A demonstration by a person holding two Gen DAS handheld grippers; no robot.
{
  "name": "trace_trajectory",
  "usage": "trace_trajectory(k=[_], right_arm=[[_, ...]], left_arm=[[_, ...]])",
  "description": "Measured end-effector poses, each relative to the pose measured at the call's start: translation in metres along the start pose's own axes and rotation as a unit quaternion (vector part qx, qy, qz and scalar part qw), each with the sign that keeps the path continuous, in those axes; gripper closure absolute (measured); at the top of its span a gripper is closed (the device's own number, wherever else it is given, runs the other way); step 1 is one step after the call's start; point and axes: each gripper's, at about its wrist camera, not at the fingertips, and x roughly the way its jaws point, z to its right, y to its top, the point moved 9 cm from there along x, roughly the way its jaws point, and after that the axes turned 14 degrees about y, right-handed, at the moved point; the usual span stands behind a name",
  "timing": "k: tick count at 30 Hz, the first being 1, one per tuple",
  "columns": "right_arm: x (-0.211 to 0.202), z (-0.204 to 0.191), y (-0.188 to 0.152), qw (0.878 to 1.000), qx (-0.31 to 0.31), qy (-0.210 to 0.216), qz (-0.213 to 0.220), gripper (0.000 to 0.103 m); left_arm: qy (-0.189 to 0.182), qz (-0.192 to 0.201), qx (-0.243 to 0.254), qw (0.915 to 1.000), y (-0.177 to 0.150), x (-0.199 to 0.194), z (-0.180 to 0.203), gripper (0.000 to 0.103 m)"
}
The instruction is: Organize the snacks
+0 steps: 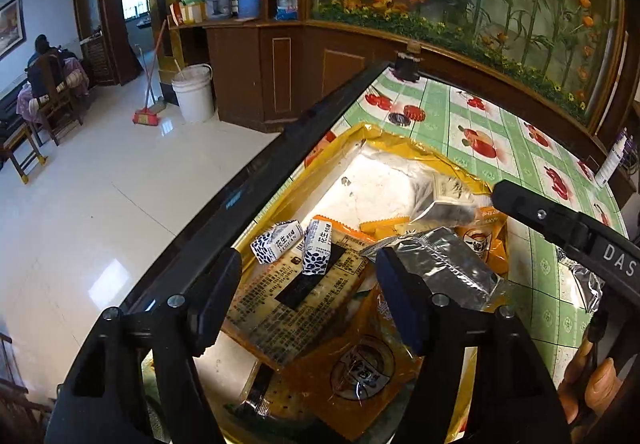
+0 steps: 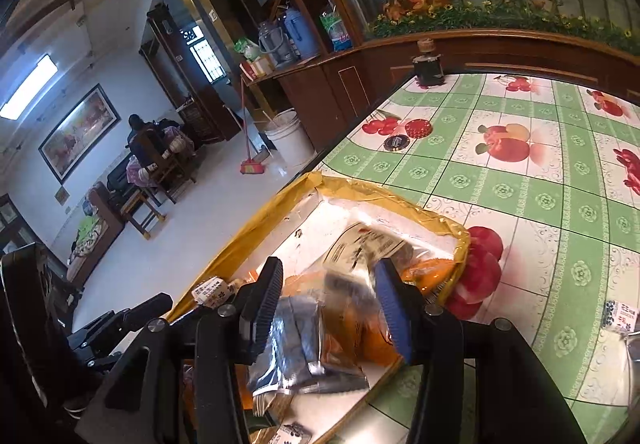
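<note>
Left gripper (image 1: 308,272) fingers apart, empty over yellow-rimmed box (image 1: 404,142), two peanut cartons (image 1: 296,244) already inside. Right gripper (image 2: 328,300) fingers straddling silver packet (image 2: 304,348), contact unclear.

We see a box (image 1: 404,142) on the table (image 1: 536,272), by its edge; in the box lie snack packs; two small cartons (image 1: 276,242) rest on a flat cracker pack (image 1: 296,300); a foil bag (image 1: 448,264) lies to their right; a jar (image 1: 407,64) stands at the table's far corner.
</note>
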Motion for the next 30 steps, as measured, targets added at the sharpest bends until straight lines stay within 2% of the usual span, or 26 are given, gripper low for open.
trace_trajectory(k=[4,13,30], right_arm=[[-0.023,-0.004,0.0,1.0,0.0,0.007,0.015,0.05],[-0.091,0.012,-0.012,0.998,0.015,-0.003,0.055,0.045],[-0.205,0.12,-0.067,0.987,0.095,-0.09,0.097,0.044]], left_arm=[[0.011,0.014,0.004,0.9998,0.002,-0.012,0.0,0.03],[-0.002,0.029,0.01,0.9995,-0.002,-0.037,0.018,0.029],[-0.025,0.048,0.057,0.9969,-0.016,-0.071,0.079,0.029]])
